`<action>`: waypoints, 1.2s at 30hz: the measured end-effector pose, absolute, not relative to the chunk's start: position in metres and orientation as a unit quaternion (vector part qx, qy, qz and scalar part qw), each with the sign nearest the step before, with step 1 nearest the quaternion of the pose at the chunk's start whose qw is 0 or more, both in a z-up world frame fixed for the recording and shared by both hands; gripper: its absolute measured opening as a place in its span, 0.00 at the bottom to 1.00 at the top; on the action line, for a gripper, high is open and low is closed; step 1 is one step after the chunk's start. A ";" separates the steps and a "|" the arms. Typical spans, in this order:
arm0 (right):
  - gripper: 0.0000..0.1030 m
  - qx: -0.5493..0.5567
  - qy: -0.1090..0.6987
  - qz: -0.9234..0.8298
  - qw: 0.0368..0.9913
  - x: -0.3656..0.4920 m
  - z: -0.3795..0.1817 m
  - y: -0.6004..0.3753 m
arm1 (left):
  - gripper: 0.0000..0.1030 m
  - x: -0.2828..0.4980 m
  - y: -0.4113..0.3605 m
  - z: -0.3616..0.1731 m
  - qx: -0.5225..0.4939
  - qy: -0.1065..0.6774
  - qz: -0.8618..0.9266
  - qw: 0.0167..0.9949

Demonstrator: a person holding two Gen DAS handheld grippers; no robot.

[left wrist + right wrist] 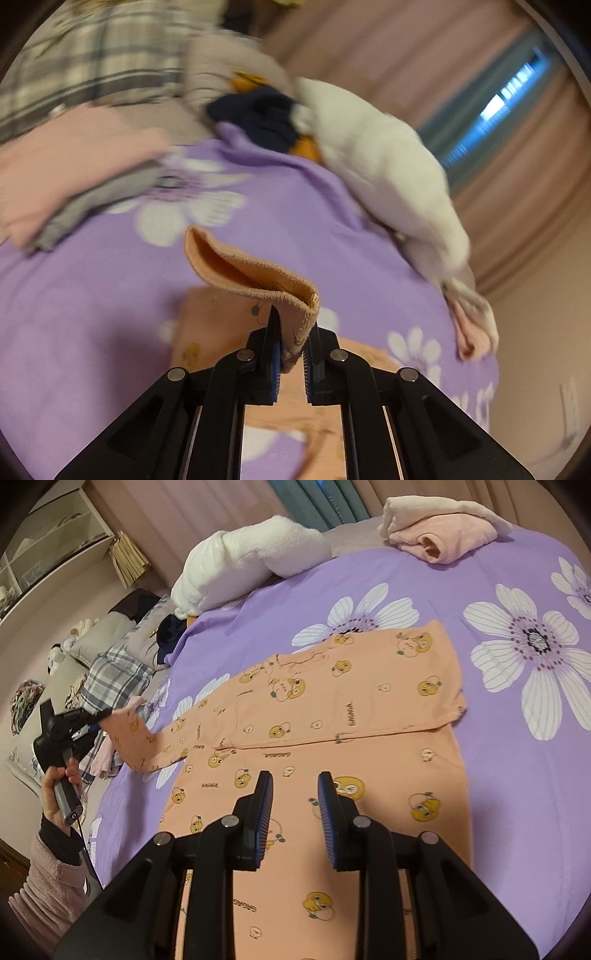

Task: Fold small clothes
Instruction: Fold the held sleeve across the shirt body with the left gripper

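- My left gripper is clamped on the cuff of the peach top's sleeve; the cuff stands up above the jaws and curls over to the left.
- From the right wrist camera, the left gripper is out at the far left, lifted off the bed, the sleeve stretched from it back to the garment.
- The person's left hand grips that tool's handle; a fuzzy pink cuff covers the wrist.
- My right gripper hovers over the lower part of the peach top, jaws apart, nothing between them.
- One peach top, duck print, lies flat on the purple flowered bedsheet, the other sleeve folded across its chest.
- Count elsewhere: one white fluffy garment at the far edge; one folded pink and cream pile beyond it to the right; one plaid cloth off to the left.
- Left wrist view is motion-blurred; a pink and grey stack sits at its left.
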State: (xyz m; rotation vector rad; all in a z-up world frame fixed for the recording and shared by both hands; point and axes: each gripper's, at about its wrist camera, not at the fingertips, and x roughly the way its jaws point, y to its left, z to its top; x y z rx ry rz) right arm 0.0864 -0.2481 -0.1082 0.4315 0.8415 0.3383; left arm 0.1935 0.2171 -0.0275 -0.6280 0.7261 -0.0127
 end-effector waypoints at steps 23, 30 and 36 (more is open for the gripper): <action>0.29 0.303 0.401 0.127 0.855 0.097 -0.138 -0.332 | 0.22 0.216 -0.109 -0.112 -0.062 0.529 -0.190 0.825; 0.38 0.368 0.415 0.169 0.814 0.135 -0.144 -0.314 | 0.69 0.210 -0.092 -0.109 -0.062 0.529 -0.211 0.819; 0.39 0.338 0.456 0.169 0.806 0.175 -0.149 -0.280 | 0.69 0.196 -0.024 -0.095 -0.099 0.499 -0.182 0.842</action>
